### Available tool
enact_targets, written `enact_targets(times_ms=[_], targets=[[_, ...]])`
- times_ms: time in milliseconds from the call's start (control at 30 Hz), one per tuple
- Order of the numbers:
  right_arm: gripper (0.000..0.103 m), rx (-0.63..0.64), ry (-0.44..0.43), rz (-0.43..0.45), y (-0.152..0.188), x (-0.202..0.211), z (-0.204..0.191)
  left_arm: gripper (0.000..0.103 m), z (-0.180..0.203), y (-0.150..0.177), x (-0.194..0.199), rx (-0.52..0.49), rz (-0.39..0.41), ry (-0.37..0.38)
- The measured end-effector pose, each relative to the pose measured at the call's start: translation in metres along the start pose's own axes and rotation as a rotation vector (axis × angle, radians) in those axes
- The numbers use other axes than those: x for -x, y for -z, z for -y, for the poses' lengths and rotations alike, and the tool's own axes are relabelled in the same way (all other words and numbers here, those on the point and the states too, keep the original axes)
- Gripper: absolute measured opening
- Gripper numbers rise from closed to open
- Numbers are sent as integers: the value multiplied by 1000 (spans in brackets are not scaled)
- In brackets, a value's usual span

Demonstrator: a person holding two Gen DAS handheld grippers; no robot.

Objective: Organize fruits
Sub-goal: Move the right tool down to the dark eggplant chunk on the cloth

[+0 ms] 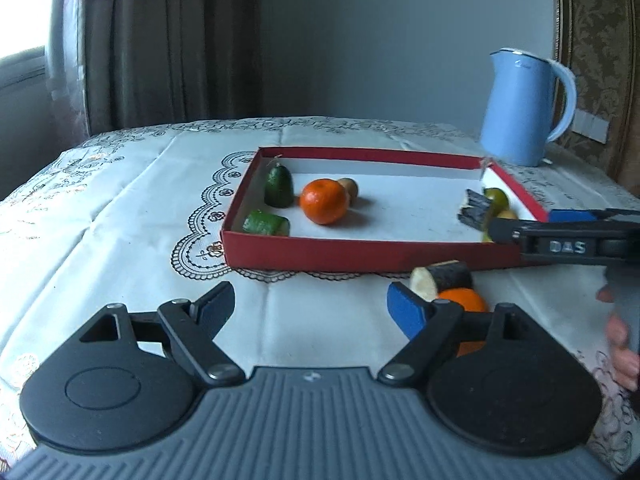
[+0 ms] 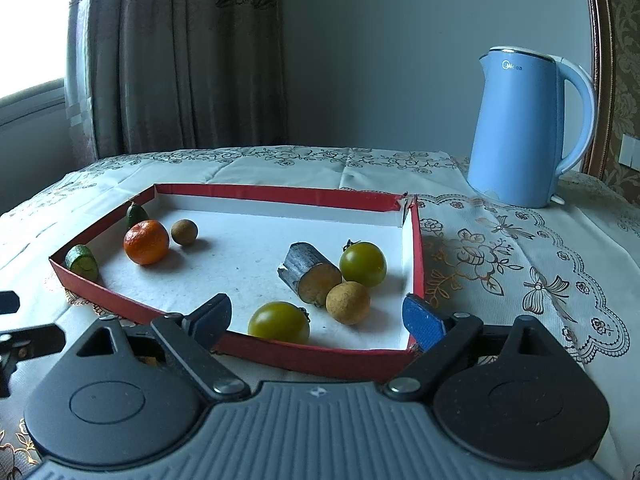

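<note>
The left gripper (image 1: 310, 304) is seen with its jaws spread apart and nothing between them, over bare tablecloth (image 1: 120, 240) just short of the red tray (image 1: 320, 254). The right gripper (image 2: 318, 316) is likewise held wide and empty above the tray's near wall (image 2: 312, 356). A broad free patch of white floor is left in the tray's middle. At its left end a mandarin (image 2: 146, 242), a longan (image 2: 184, 232) and two cucumber pieces (image 2: 82, 262) are grouped; at the right, two green tomatoes (image 2: 363, 264), a sugarcane piece (image 2: 310, 274) and another longan (image 2: 348, 303). Outside the tray, a second sugarcane piece (image 1: 440, 280) and an orange (image 1: 466, 300) are partly hidden behind the left gripper's blue pad. A blue kettle (image 2: 524, 132) stands beyond.
</note>
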State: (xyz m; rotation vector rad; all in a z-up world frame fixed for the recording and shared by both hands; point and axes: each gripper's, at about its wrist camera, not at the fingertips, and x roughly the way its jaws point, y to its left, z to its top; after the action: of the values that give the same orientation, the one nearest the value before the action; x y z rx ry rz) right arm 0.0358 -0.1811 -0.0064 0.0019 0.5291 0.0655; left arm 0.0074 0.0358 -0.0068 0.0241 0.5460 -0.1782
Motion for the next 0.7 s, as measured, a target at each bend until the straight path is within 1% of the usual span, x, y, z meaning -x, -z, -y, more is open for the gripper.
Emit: enact_targets(times_ms=[200, 267, 333, 400, 467, 533, 600, 667, 700], targets=[[93, 2, 3, 1, 0, 0, 0, 82, 15, 6, 17, -27, 20, 49], [93, 2, 3, 1, 0, 0, 0, 82, 20, 8, 22, -38, 31, 86], [93, 3, 3, 1, 0, 0, 0, 88, 27, 10, 28, -57, 49, 106], [93, 3, 5, 4, 0, 1, 1, 90, 32, 13, 32, -86, 77, 101], [93, 1, 5, 13, -1, 3, 1, 91, 35, 16, 31, -115, 84, 82], [93, 3, 2, 21, -1, 5, 1, 91, 32, 17, 26, -118, 64, 66], [93, 10, 1, 34, 0, 8, -1, 91, 26, 18, 20, -100, 40, 56], [93, 59, 22, 49, 2, 13, -9, 91, 17, 18, 15, -60, 5, 57], [93, 92, 37, 55, 4, 17, -13, 91, 13, 18, 14, -50, 0, 50]])
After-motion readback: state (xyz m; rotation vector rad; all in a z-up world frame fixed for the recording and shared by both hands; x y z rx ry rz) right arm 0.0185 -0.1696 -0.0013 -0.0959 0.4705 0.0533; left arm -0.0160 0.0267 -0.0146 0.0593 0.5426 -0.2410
